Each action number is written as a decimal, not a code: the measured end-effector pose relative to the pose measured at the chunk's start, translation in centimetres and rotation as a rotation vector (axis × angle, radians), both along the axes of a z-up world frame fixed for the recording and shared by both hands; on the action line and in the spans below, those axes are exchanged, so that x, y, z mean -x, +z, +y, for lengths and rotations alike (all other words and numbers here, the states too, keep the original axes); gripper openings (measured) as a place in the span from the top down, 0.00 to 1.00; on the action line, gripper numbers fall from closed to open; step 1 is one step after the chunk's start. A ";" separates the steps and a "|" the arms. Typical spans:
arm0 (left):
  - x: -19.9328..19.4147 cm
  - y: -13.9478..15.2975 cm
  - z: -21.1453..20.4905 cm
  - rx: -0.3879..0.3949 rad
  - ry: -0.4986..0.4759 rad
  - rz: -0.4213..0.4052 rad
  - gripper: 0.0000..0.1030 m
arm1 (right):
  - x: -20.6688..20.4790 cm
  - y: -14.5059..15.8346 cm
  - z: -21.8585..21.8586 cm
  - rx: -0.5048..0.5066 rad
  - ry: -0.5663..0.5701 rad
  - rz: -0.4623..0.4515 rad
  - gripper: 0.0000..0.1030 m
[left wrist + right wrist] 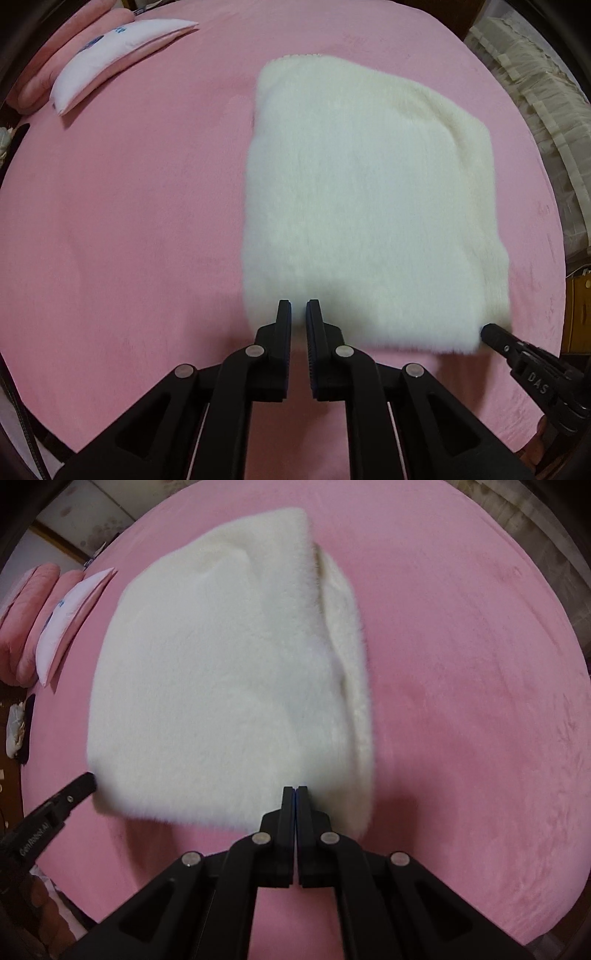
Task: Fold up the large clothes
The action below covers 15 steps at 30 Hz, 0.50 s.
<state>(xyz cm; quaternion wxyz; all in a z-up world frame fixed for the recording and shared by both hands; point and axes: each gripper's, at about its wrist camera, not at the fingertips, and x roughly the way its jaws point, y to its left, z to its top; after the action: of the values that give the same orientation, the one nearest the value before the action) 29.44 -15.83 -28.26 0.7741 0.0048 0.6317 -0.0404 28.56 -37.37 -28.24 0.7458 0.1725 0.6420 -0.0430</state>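
A white fluffy garment (362, 206) lies folded into a thick rectangle on the pink bed (122, 221). Its near edge hangs a little above the sheet and casts a shadow. My left gripper (298, 310) is at the near left part of that edge, its jaws a narrow gap apart, with no cloth seen pinched between them. In the right wrist view the left gripper (86, 781) points at the garment's (221, 672) near left corner. My right gripper (295, 788) is shut on the near right edge, and its tip (489, 329) shows buried in the fur at that corner.
Pink and white pillows (110, 51) lie at the far left of the bed. A cream lace curtain (535, 92) hangs past the right side. Bare pink sheet (461, 683) spreads to the right of the garment.
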 end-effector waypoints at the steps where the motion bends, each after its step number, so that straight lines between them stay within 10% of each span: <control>1: 0.8 0.4 -0.1 -0.019 0.000 0.008 0.86 | 0.2 0.6 0.2 -0.007 0.012 -0.002 0.95; 7: 3.8 2.5 -0.7 -0.051 -0.018 0.045 0.44 | 1.7 3.7 0.7 -0.019 0.033 -0.001 0.93; 9: 4.5 3.7 -0.8 -0.052 -0.027 0.040 0.31 | 2.2 5.1 0.9 -0.006 0.041 -0.009 0.80; 11: 4.2 4.6 -1.4 -0.056 -0.039 0.025 0.25 | 2.1 6.3 1.2 -0.001 0.048 -0.031 0.41; 15: 4.4 6.2 -2.0 -0.048 -0.065 0.007 0.19 | 2.3 8.9 1.6 0.035 0.082 -0.089 0.36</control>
<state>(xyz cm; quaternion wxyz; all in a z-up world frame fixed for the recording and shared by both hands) 25.00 -17.82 -22.08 0.7697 0.0438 0.6349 -0.0505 26.21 -35.73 -19.36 0.7775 0.1347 0.6140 -0.0157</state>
